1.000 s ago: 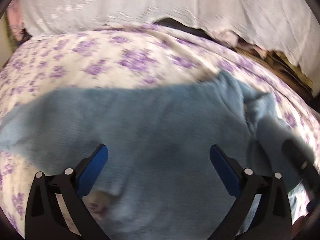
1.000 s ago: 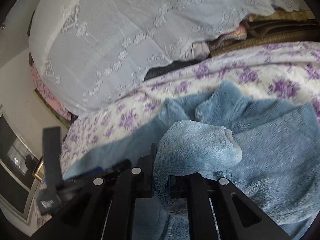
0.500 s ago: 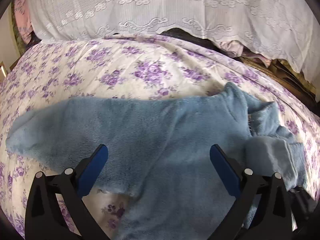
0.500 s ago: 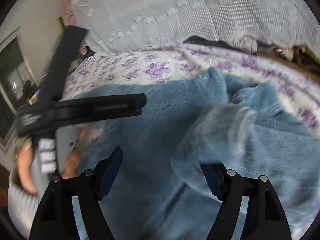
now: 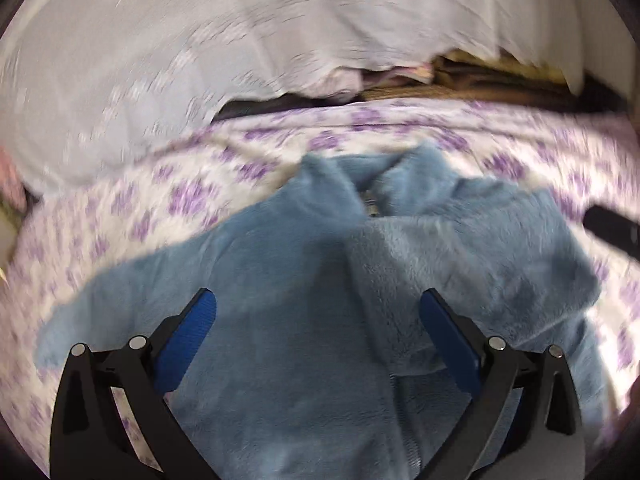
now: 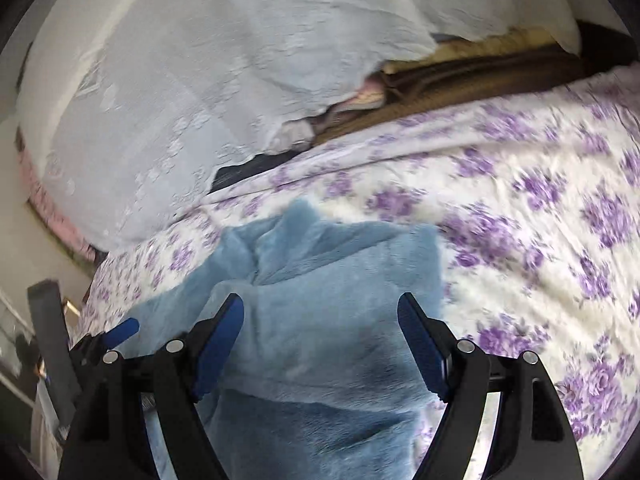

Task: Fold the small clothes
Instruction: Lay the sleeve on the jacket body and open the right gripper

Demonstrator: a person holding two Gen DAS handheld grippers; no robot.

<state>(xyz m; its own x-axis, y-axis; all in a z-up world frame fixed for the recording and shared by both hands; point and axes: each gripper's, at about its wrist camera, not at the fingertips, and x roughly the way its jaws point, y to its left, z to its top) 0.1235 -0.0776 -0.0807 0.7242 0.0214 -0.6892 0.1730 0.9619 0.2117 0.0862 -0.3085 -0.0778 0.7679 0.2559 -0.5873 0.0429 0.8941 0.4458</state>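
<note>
Your work surface is a bed covered by a white sheet with purple flowers [image 6: 540,208]. Behind it lies a white lace cover [image 6: 224,64] over brown and pink bedding [image 6: 460,76]. A pale wall [image 6: 28,236] stands left.

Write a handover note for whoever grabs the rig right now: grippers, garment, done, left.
Left gripper: open, empty, over the blue fleece top.
Right gripper: open, empty, above the folded part.
Top lies flat on the floral bedsheet, collar away from you.
Done: one sleeve is folded in across the chest.
Left: the other sleeve lies spread out to the side; fold it in, then probably fold the body.
</note>
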